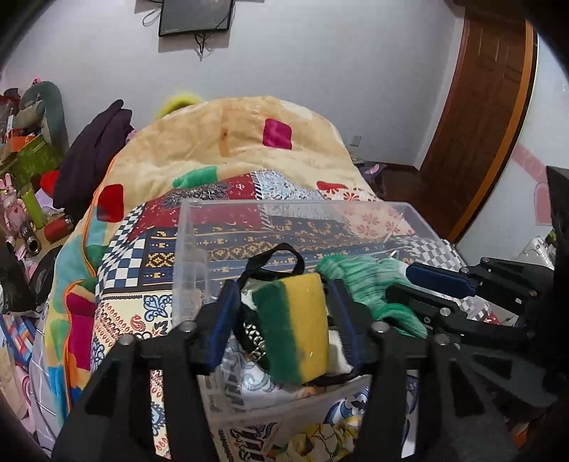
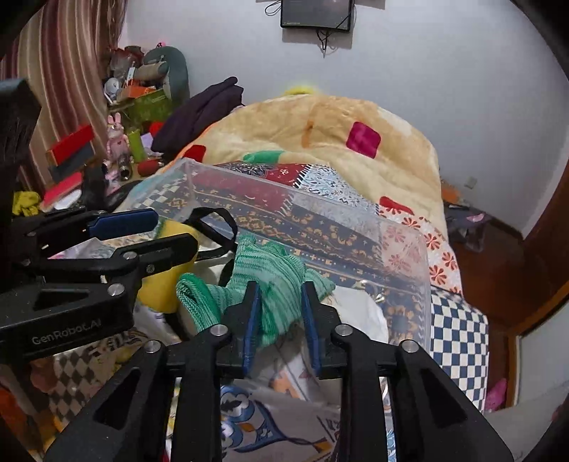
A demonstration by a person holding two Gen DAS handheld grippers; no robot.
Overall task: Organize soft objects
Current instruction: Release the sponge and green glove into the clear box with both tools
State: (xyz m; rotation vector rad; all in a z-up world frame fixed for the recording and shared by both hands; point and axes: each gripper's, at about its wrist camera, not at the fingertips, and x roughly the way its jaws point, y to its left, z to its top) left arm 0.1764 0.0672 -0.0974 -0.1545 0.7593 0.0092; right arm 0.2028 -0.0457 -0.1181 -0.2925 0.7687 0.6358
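Observation:
A clear plastic bin (image 1: 188, 248) sits on the bed; it also shows in the right wrist view (image 2: 409, 248). My left gripper (image 1: 284, 312) is shut on a green-and-yellow sponge (image 1: 295, 327) and holds it over the bin. My right gripper (image 2: 281, 305) is shut on a green knitted glove (image 2: 263, 280), also over the bin; the glove shows in the left wrist view (image 1: 359, 280) too. A black strap loop (image 1: 274, 263) and white cloth (image 2: 359, 312) lie inside the bin.
The bin rests on a patterned patchwork cover (image 1: 142, 256) with a cream blanket (image 1: 249, 142) heaped behind it. A cluttered side table (image 2: 117, 142) stands to the left. A wooden door (image 1: 480, 117) is at the right, a wall screen (image 2: 316, 14) above.

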